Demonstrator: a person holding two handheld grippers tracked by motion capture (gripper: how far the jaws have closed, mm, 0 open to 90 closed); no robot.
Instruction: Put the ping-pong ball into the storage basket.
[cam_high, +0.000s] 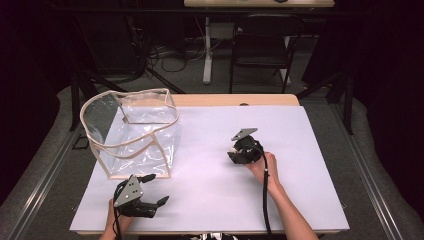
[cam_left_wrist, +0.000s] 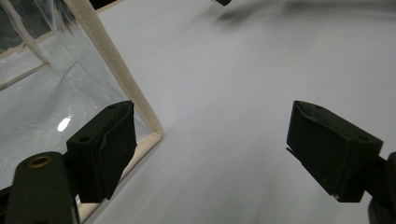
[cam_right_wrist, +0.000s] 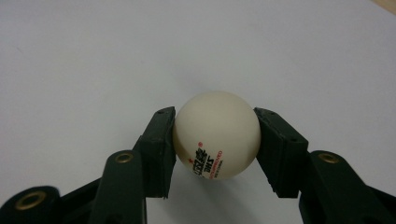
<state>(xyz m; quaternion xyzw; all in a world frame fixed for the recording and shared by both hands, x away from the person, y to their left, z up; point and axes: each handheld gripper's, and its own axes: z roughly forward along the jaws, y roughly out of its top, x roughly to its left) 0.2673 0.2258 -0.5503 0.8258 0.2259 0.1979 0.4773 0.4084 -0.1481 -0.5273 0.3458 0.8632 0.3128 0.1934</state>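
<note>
Black jaws of the right gripper (cam_right_wrist: 212, 154) are pinching a cream-white, round plastic table-tennis ball (cam_right_wrist: 216, 134) right now, one pad on each side at its widest line, red and dark lettering facing the camera. From the high view the right gripper (cam_high: 243, 150) is sitting right of centre on the white sheet covering the desk (cam_high: 300, 200), with the ball tucked between its jaws there. Ball handling, as I'm reading it: feather-light, hollow, a smooth shell that is likely slippery, and thin enough to dent if squeezed hard. Gripping across the middle, as it is doing, looks the safest hold; any higher or lower and it could be squirting out. Over at the near left, the left gripper (cam_high: 152, 192) is resting with its jaws spread wide, nothing between them, just beside the near corner of the clear plastic bag with cream fabric trim (cam_high: 131, 131), which is standing open at the far left.
</note>
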